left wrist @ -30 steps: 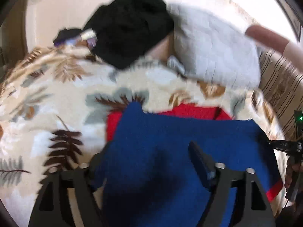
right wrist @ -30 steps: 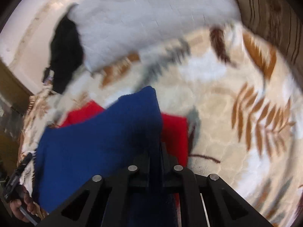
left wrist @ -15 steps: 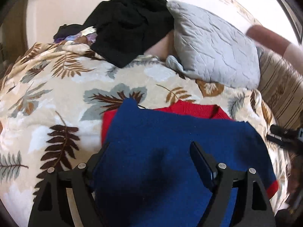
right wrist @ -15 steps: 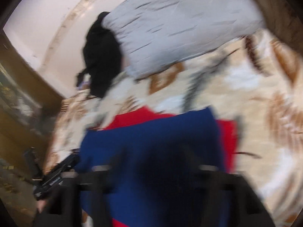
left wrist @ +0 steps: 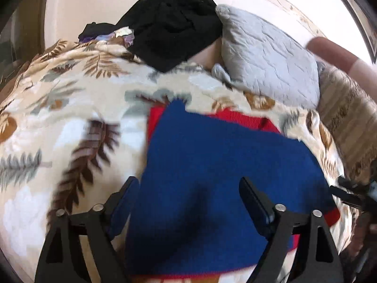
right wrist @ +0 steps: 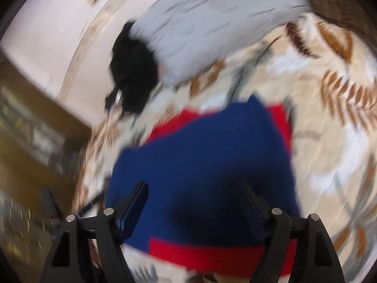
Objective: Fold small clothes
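A small blue sweater with red trim [left wrist: 212,165] lies folded flat on the leaf-patterned blanket [left wrist: 70,118]; its red part shows at the far edge and along the near hem [right wrist: 212,252]. My left gripper [left wrist: 188,184] hovers over the near left part of the sweater, its jaws opening, with the fabric below them and the pads not pressing it. My right gripper [right wrist: 192,186] stands open above the sweater [right wrist: 200,160] near its hem, holding nothing. The right wrist view is blurred by motion.
A heap of black clothes [left wrist: 169,23] and a grey quilted pillow [left wrist: 266,54] lie at the far side of the bed. A person's arm [left wrist: 334,54] shows at the right above a striped cushion [left wrist: 348,122]. The wall runs behind.
The right gripper was shut on a blue edge of the sweater a second ago; it has opened and let go. The blue layer now lies flat. Both grippers have drawn back.
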